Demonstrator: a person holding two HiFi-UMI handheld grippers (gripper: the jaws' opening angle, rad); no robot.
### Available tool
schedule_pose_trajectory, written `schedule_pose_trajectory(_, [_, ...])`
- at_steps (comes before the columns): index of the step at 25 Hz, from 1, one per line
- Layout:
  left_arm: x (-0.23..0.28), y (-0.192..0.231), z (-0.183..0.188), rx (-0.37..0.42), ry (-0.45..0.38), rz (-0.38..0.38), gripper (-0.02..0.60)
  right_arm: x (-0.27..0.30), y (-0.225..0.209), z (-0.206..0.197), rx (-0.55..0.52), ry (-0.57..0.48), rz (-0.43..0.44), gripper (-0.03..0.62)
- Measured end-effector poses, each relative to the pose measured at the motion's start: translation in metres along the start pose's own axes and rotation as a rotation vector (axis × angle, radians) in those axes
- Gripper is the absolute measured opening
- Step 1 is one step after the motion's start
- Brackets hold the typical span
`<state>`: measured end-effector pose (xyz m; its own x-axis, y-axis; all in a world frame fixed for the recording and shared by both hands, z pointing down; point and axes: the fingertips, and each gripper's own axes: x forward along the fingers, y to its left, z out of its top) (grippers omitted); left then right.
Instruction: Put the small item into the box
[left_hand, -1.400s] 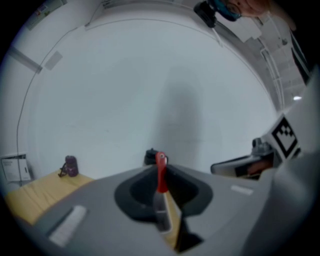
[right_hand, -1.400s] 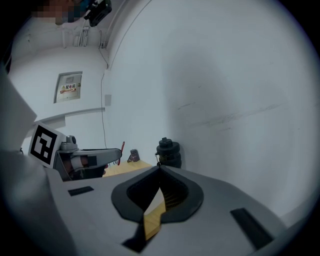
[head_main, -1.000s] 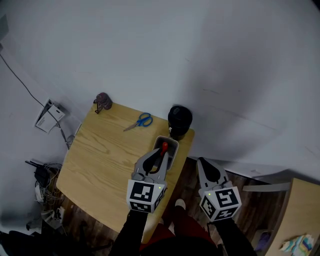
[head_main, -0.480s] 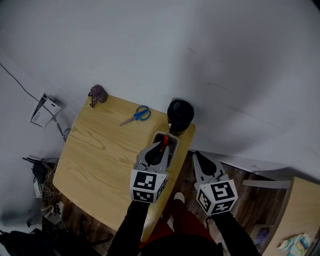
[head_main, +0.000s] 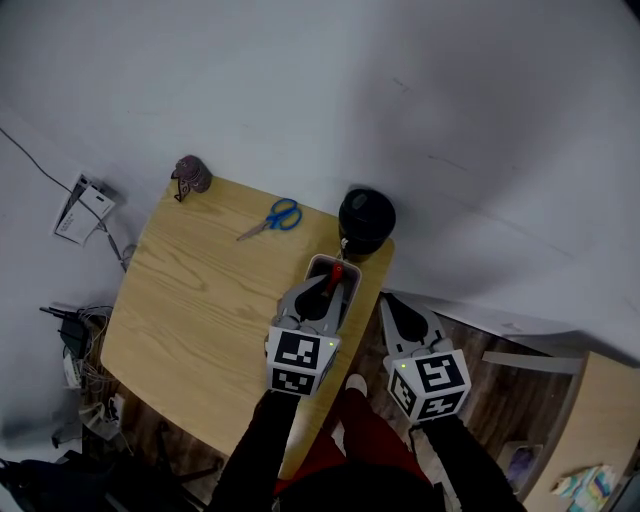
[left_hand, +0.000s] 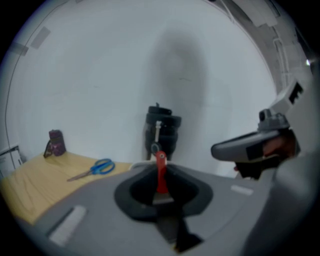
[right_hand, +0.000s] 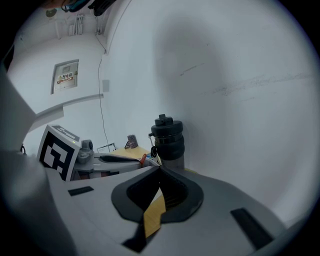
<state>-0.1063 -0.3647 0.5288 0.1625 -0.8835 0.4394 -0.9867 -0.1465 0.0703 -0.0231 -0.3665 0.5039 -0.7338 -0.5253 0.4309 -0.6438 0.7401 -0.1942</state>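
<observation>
**Left jaws edged forward over the box, item not yet dropped**

My left gripper (left_hand: 161, 190) pinches the red small item (left_hand: 160, 172) upright, directly above the box (head_main: 345, 262). My right gripper (right_hand: 159, 172), just to its right, is pressed together on nothing. Past the box stands a black bottle (head_main: 366, 218), with scissors (head_main: 272, 220) farther ahead-left. Pickup looks done; lowering and release remain.

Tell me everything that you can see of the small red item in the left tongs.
The small red item is slim and looks like plastic, with a rounded head that seems to have a hole. It stands upright, clamped between the jaws of the left tongs. In the head view it is over the open grey box, near the black bottle.
</observation>
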Motion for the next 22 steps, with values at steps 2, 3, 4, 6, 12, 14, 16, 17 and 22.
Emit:
schedule_pose_trajectory(2, [0.001,-0.001,0.000,0.012,0.008,-0.001,0.052,0.001,0.000,-0.002,0.000,0.006,0.000,0.008])
schedule_pose_trajectory(3, [0.001,-0.002,-0.001,0.018,0.014,0.000,0.052,0.002,0.000,-0.002,0.000,0.009,0.001,0.008])
schedule_pose_trajectory(4, [0.002,-0.003,-0.002,0.025,0.020,0.001,0.052,0.003,0.000,-0.003,-0.001,0.011,0.002,0.008])
schedule_pose_trajectory(6, [0.003,-0.004,-0.003,0.038,0.033,0.002,0.054,0.005,0.001,-0.005,-0.001,0.016,0.004,0.008])
schedule_pose_trajectory(12, [0.008,-0.003,-0.006,0.046,0.074,0.010,0.055,0.008,0.003,-0.007,-0.002,0.024,0.010,0.008])
schedule_pose_trajectory(14, [0.010,-0.003,-0.007,0.045,0.088,0.014,0.056,0.008,0.003,-0.007,-0.005,0.026,0.011,0.008])
schedule_pose_trajectory(16, [0.011,-0.003,-0.008,0.045,0.104,0.012,0.057,0.008,0.004,-0.007,-0.008,0.028,0.011,0.008])
schedule_pose_trajectory(17, [0.011,-0.003,-0.008,0.043,0.111,0.010,0.057,0.008,0.005,-0.007,-0.010,0.030,0.011,0.008])
schedule_pose_trajectory(22, [0.013,-0.003,-0.010,0.035,0.136,-0.002,0.058,0.008,0.005,-0.009,-0.008,0.038,0.005,0.008])
